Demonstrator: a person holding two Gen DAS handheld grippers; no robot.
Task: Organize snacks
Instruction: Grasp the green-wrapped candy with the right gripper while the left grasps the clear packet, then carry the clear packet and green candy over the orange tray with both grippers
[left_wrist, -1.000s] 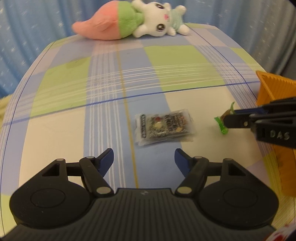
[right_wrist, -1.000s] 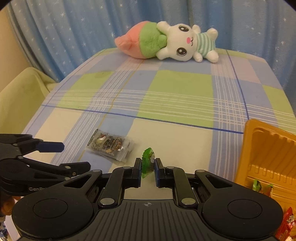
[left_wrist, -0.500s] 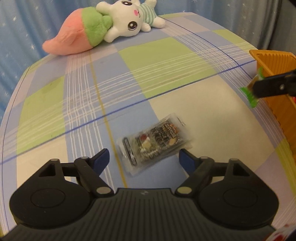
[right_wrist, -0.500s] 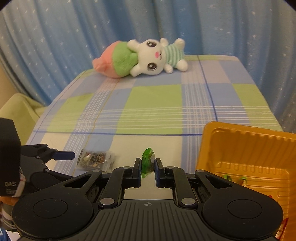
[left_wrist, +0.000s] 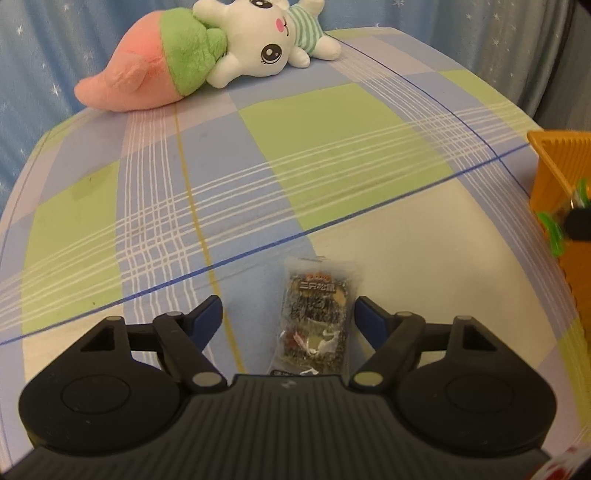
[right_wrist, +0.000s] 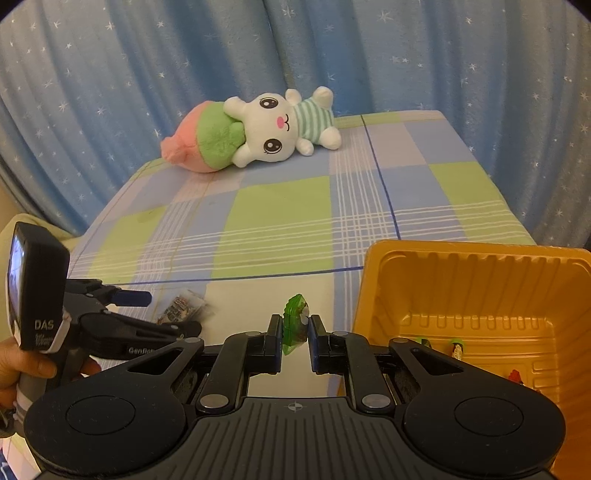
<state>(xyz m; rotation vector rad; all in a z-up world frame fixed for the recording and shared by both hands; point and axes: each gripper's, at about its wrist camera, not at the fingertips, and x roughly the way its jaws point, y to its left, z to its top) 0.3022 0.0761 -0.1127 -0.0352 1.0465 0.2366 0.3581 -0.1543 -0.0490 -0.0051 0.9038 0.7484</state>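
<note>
Since a second ago the left gripper (left_wrist: 288, 314) has slid in over the clear plastic snack packet with dark printing (left_wrist: 316, 317), so the packet now sits lengthwise between its wide-open blue-tipped jaws instead of well out in front. Meanwhile the right gripper (right_wrist: 295, 334) has carried its small green-wrapped candy (right_wrist: 294, 325) over beside the orange ribbed plastic tray (right_wrist: 458, 280), which fills a lot more of that view now.

Why it's set up like this, I reckon: the left jaws straddle the packet's narrow width, which looks like the easiest way to pinch a flat, floppy pouch. Nothing's touching it yet, it's lying flat on the green, blue and cream plaid tablecloth (left_wrist: 332, 155).

Right jaws are clamped on the candy, holding it upright with the wrapper's top poking above the pads. It's just left of the tray's rim, not over it yet. A few small wrapped sweets already sit along the tray's near side, so that's clearly the drop spot.

Pink, green and white plush bunny (right_wrist: 255, 136) just lounges at the far end by the blue star curtain (right_wrist: 110, 92).
</note>
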